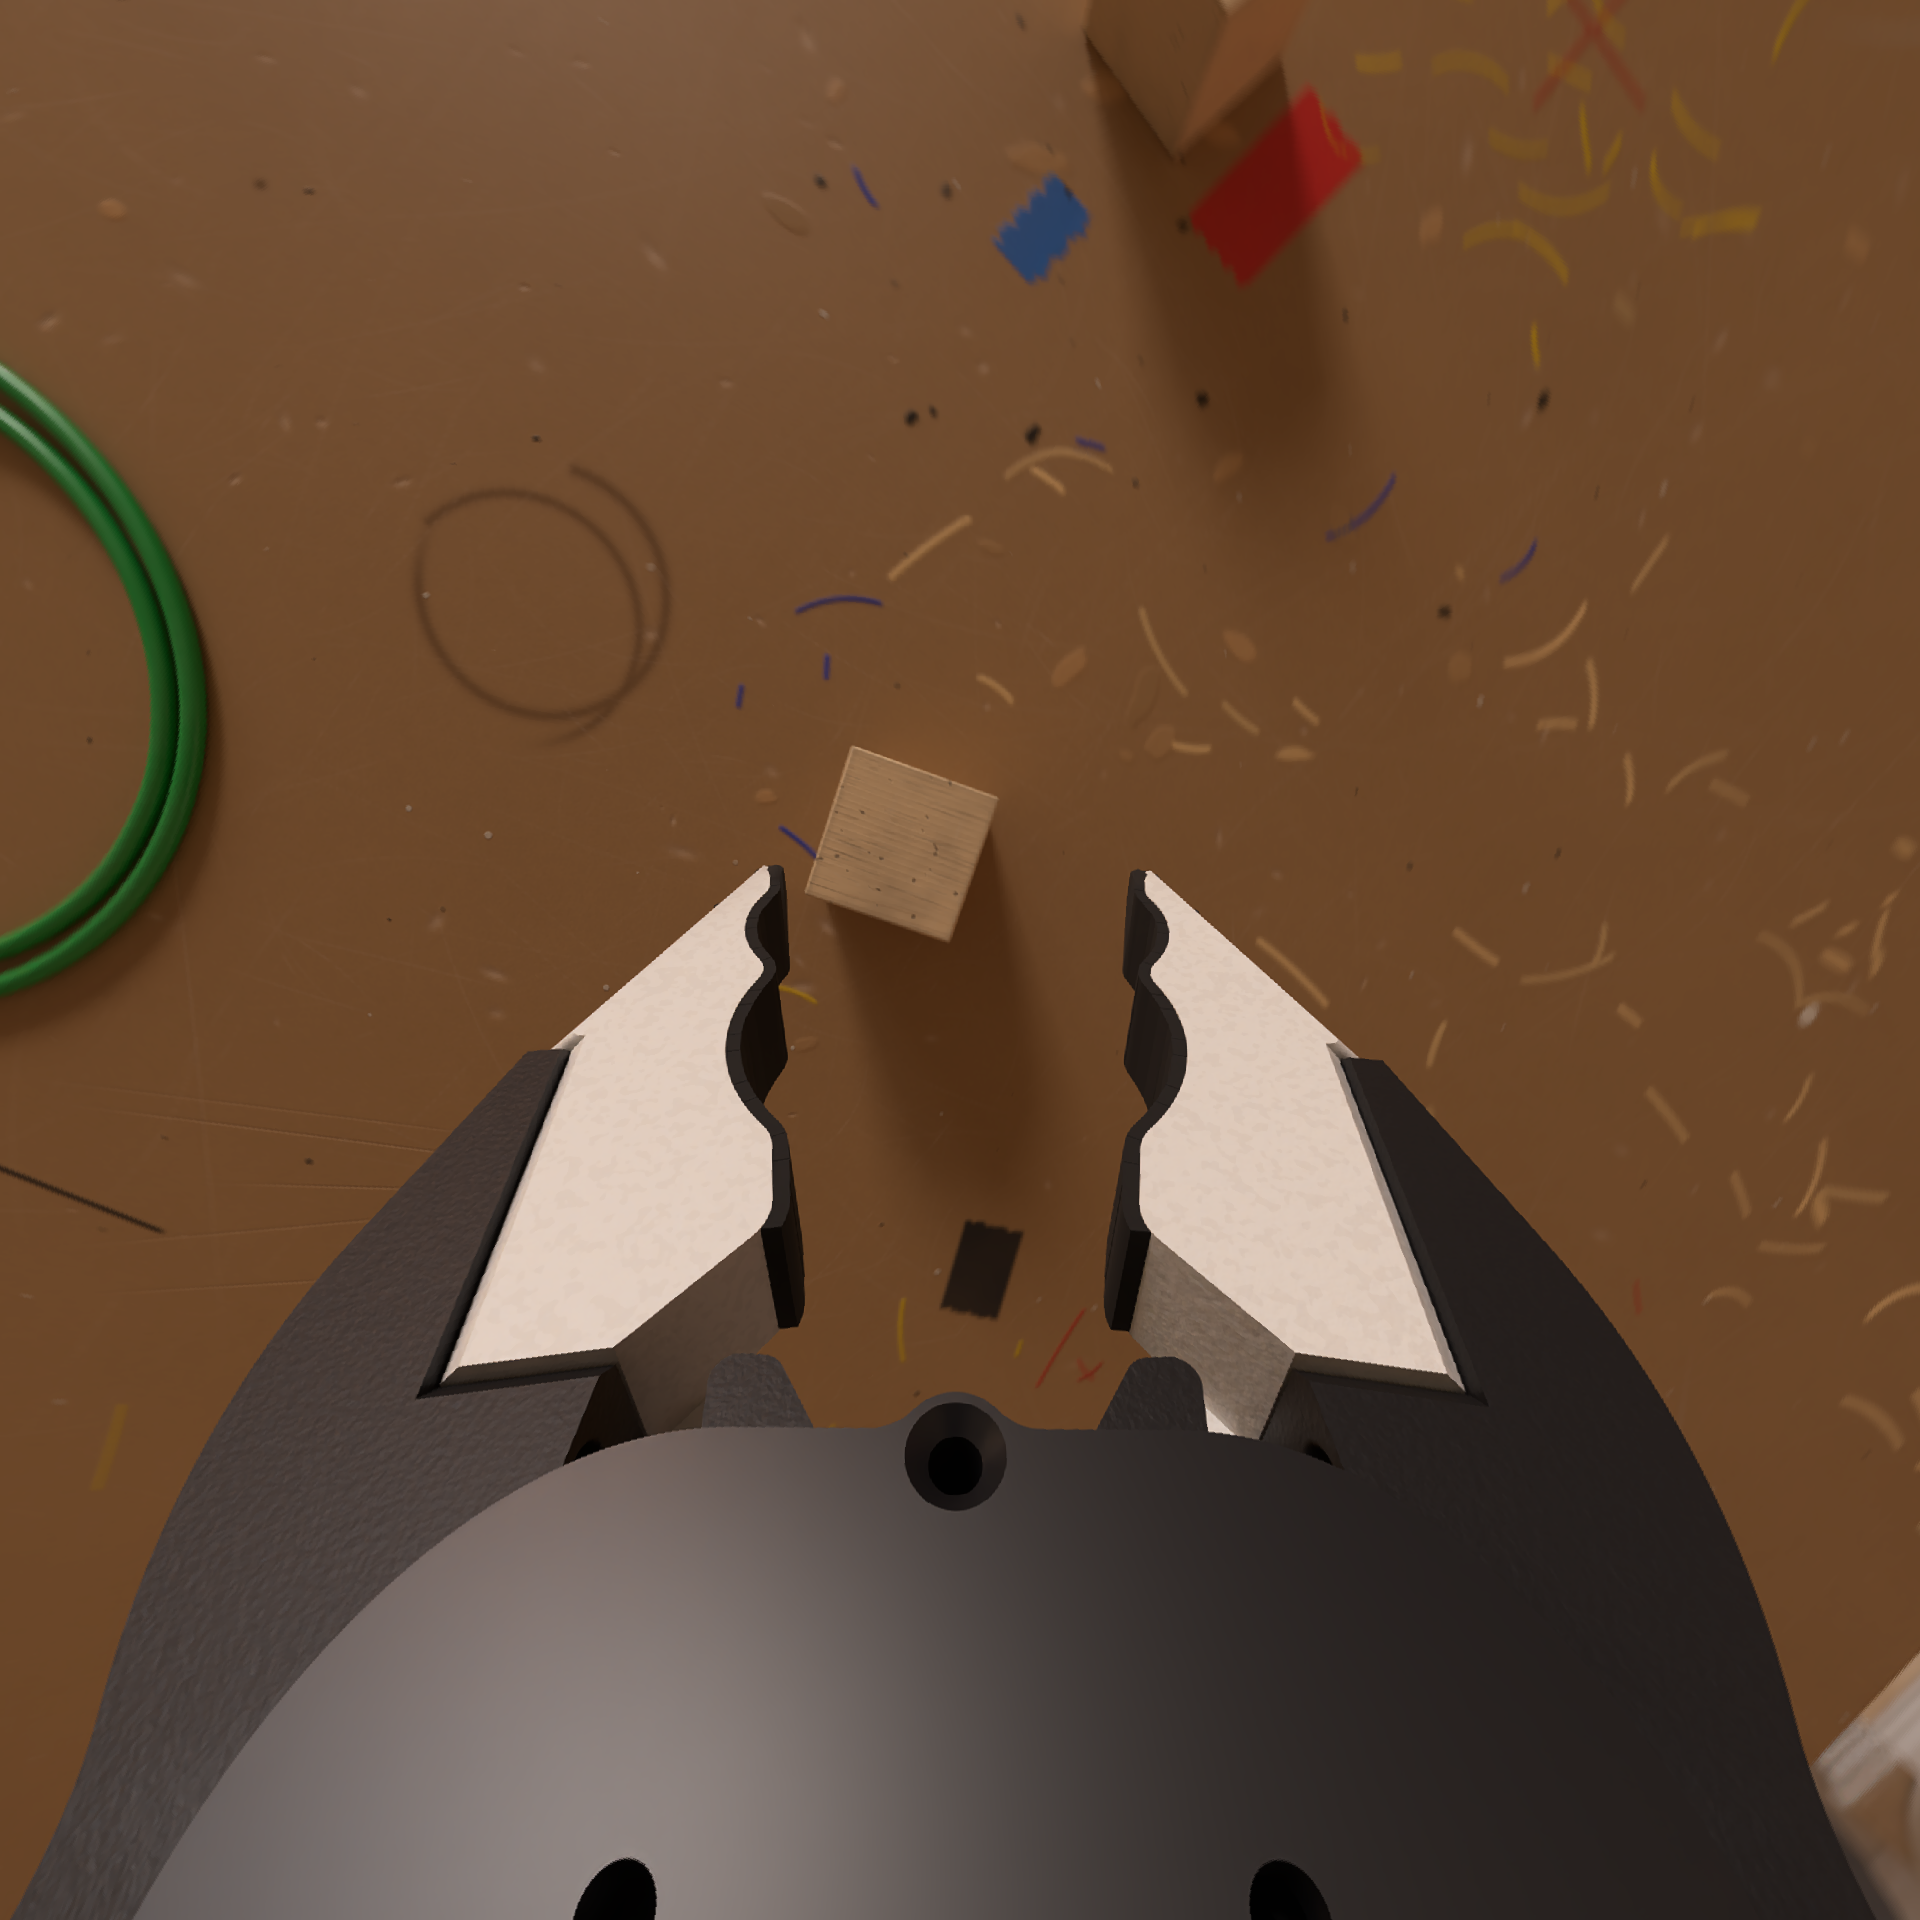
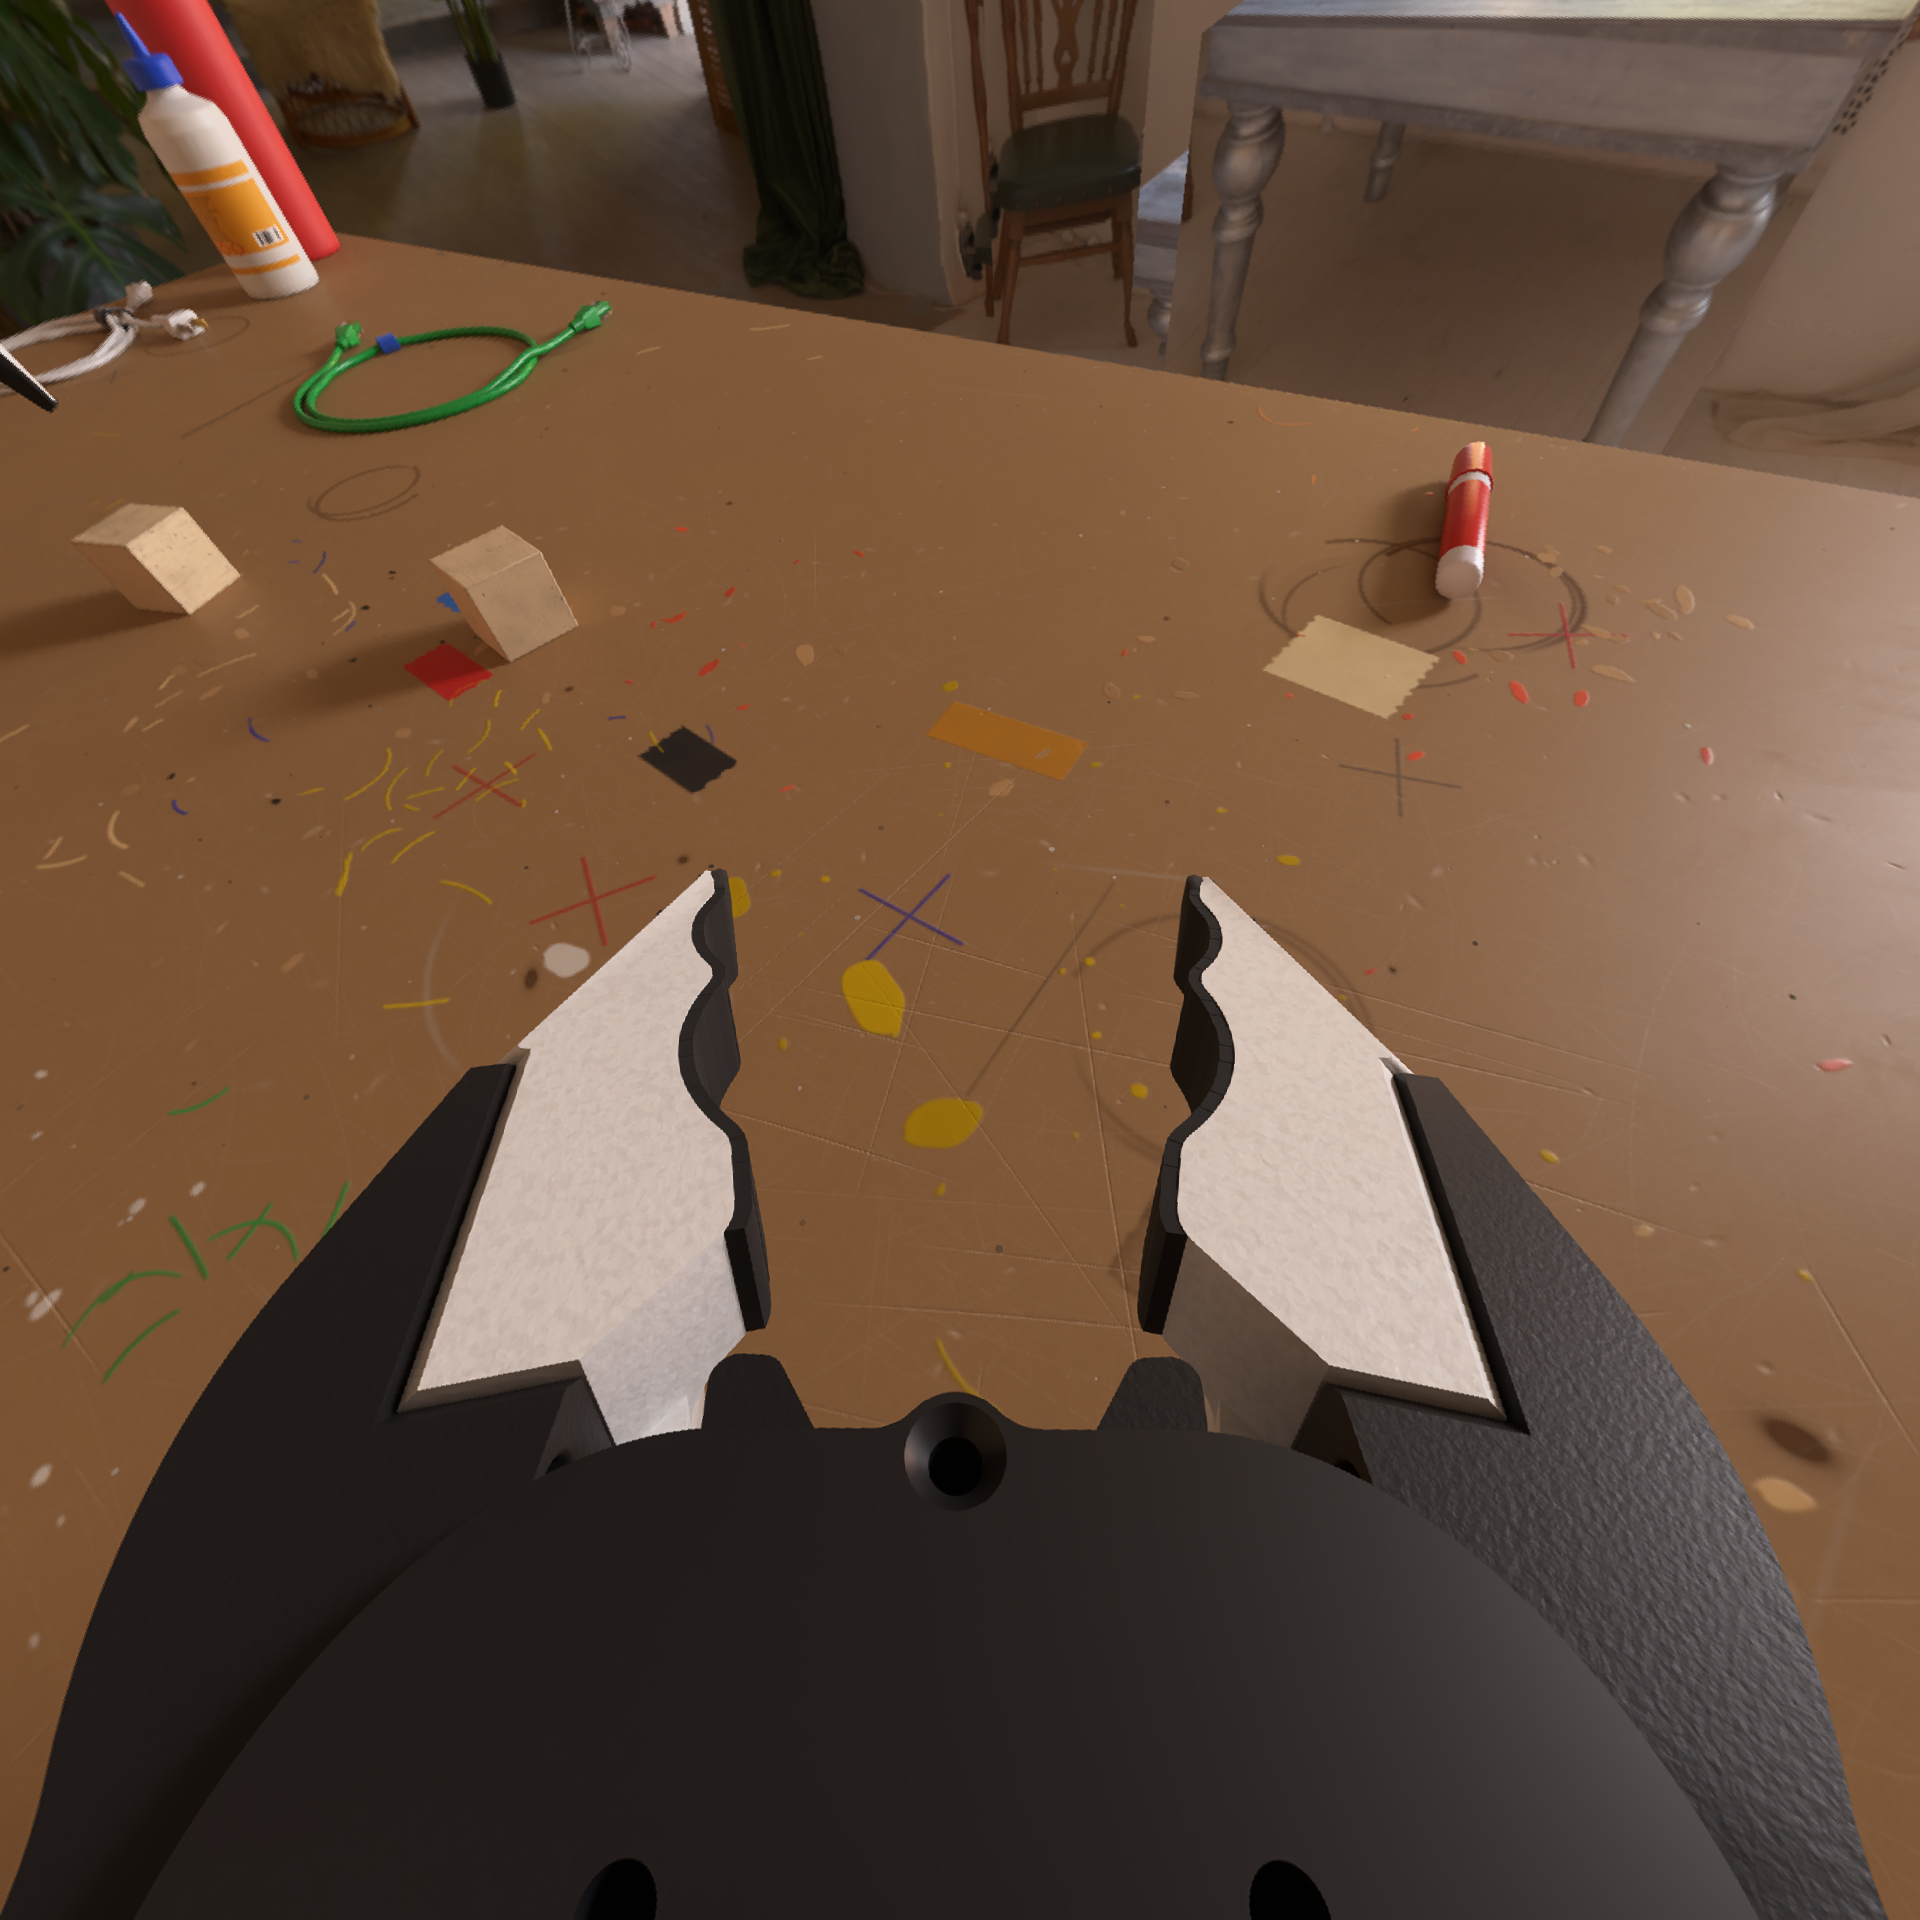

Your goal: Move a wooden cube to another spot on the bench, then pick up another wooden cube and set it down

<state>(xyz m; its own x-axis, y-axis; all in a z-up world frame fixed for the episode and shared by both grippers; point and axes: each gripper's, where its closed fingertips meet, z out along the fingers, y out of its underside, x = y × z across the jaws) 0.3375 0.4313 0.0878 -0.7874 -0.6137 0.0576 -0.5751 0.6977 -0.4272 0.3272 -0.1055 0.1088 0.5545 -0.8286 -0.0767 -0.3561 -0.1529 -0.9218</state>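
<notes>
So the left tool (image 1: 956,883) is looking straight down at the counter (image 1: 416,260) with its jaws spread wide and nothing between them. One wooden cube (image 1: 900,842) sits on the counter just past the fingertips, closer to the left finger and turned a bit off-square, not touching either one. A second wooden cube (image 1: 1184,62) is up at the top edge of that view, right beside a red patch (image 1: 1276,185), with a small blue patch (image 1: 1042,229) nearby and a loop of green cable (image 1: 156,675) off to the left. There's also a black patch (image 1: 982,1268) on the counter between the fingers. The right tool (image 2: 954,888) is spread wide too, holding nothing, hanging over a paint-splattered stretch of counter with yellow blobs (image 2: 873,997) and pen-drawn crosses. From its view both cubes are far off to the left, well apart from each other. At the back left there's a white glue bottle (image 2: 223,177) with a blue cap and an orange label with a barcode; the print is too small to read. A red tube (image 2: 239,125) stands behind it. Over on the right a red and white glue stick (image 2: 1465,520) lies on some drawn circles near a cream patch (image 2: 1351,663), and its wrapper isn't legible either. An orange patch (image 2: 1006,740) lies mid-counter.
</notes>
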